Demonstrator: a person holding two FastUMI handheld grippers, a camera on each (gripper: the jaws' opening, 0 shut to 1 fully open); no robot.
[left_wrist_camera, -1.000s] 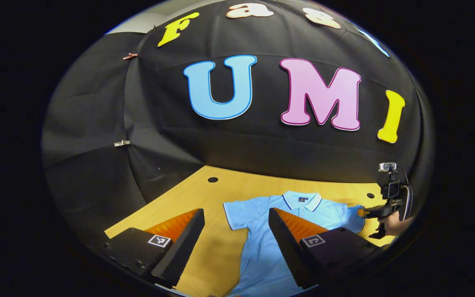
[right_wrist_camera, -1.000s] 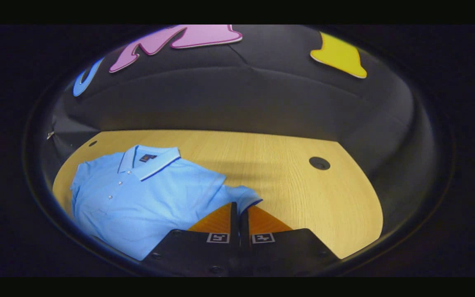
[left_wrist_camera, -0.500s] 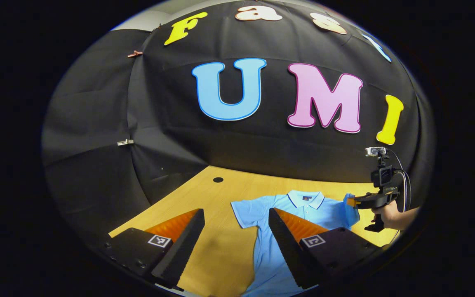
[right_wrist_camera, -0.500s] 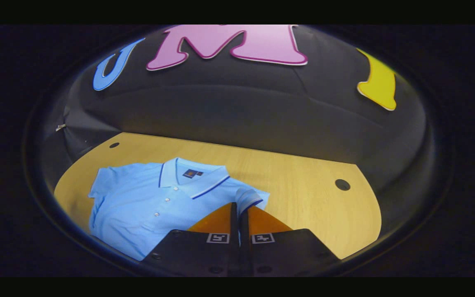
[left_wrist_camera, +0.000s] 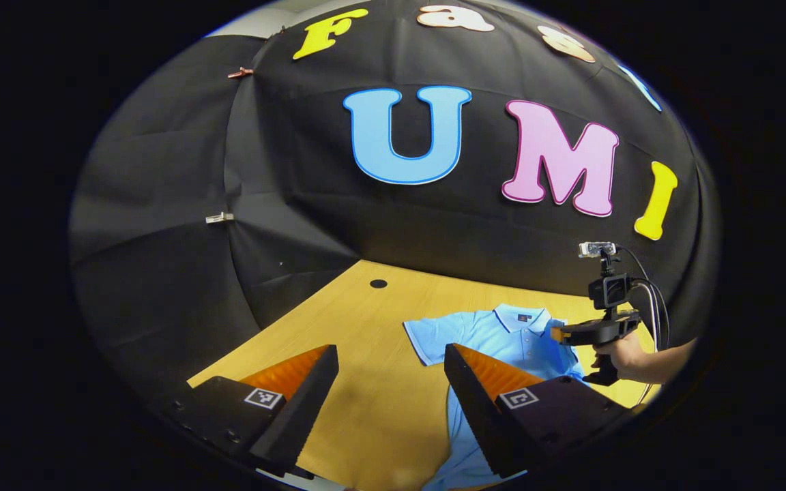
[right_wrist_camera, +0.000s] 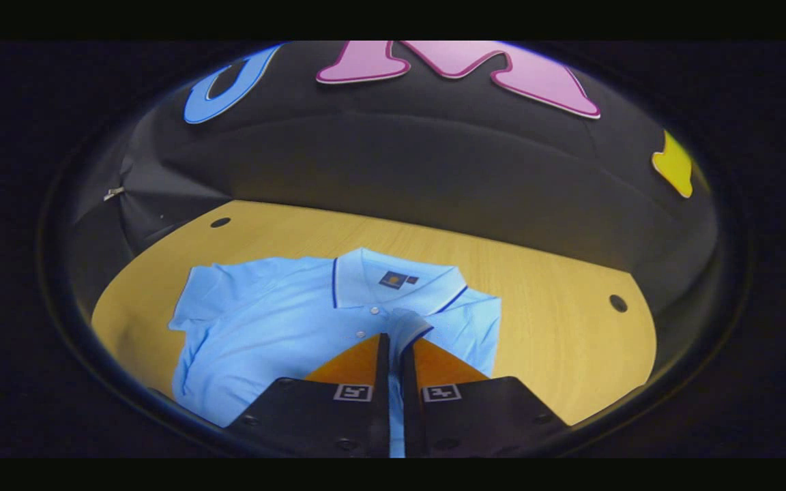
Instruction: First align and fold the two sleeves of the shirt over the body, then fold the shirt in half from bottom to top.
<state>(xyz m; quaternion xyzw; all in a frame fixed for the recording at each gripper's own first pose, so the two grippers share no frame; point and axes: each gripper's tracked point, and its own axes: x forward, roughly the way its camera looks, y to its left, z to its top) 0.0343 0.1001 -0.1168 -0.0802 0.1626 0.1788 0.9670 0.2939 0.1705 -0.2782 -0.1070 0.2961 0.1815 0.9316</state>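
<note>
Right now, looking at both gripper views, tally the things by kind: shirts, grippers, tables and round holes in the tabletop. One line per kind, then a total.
Shirts: 1, the light blue polo shirt
Grippers: 2, left gripper and right gripper
Tables: 1, the wooden table
Round holes: 2, and
Total: 6

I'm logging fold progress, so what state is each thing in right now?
Shirt: flat on the table, front up, unfolded at the hem.
Right sleeve: pinched and drawn over the chest.
Left sleeve: spread out flat.
Right gripper: shut on the right sleeve.
Left gripper: open, holding nothing, above the table.
</note>
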